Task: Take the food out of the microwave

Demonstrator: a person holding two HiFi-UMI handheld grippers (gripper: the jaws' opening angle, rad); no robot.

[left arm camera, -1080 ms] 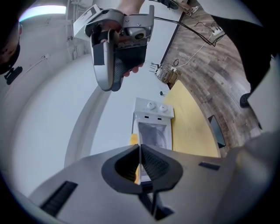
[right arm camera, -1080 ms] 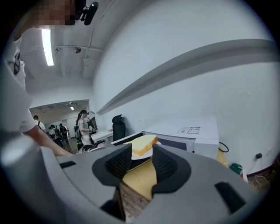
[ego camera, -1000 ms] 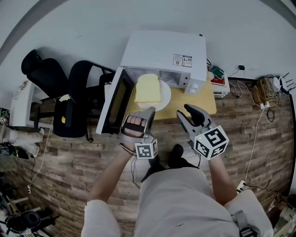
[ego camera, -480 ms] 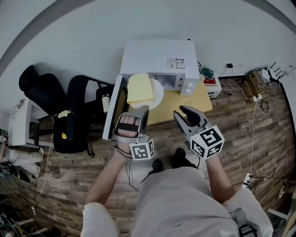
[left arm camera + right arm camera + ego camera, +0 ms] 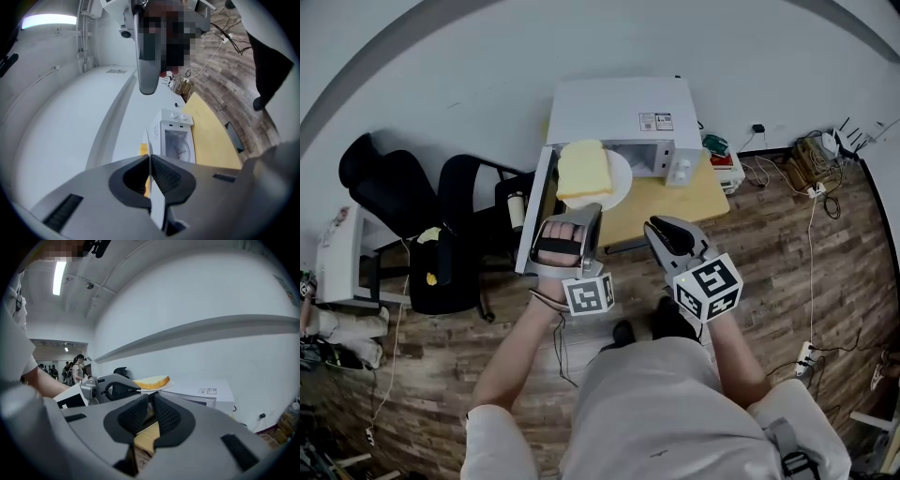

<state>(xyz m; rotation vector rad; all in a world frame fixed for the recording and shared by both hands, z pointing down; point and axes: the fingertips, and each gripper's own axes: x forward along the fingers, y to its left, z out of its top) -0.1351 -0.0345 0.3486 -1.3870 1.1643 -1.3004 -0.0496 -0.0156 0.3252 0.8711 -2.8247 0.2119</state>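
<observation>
The white microwave [image 5: 619, 112] stands on a yellow table [image 5: 675, 202] with its door [image 5: 536, 220] swung open to the left. My left gripper [image 5: 592, 211] is shut on the near rim of a white plate [image 5: 617, 183] that carries a slice of yellow bread [image 5: 583, 169], held in front of the oven's opening. In the left gripper view the plate [image 5: 149, 145] shows edge-on between the pads. My right gripper [image 5: 659, 228] hangs to the plate's right. Its jaws have just been closing to a narrow gap with nothing between them. From it I see the bread [image 5: 151, 381] and the left gripper [image 5: 110, 385].
Black office chairs [image 5: 394, 169] stand left of the table. Cables and small items [image 5: 811, 159] lie on the wooden floor at the right, a red object [image 5: 722, 159] beside the microwave. People [image 5: 77, 366] stand far off in the right gripper view.
The left gripper has risen with the plate and bread, which now sit higher against the microwave front. The right gripper has shifted left, and its jaws have narrowed.
</observation>
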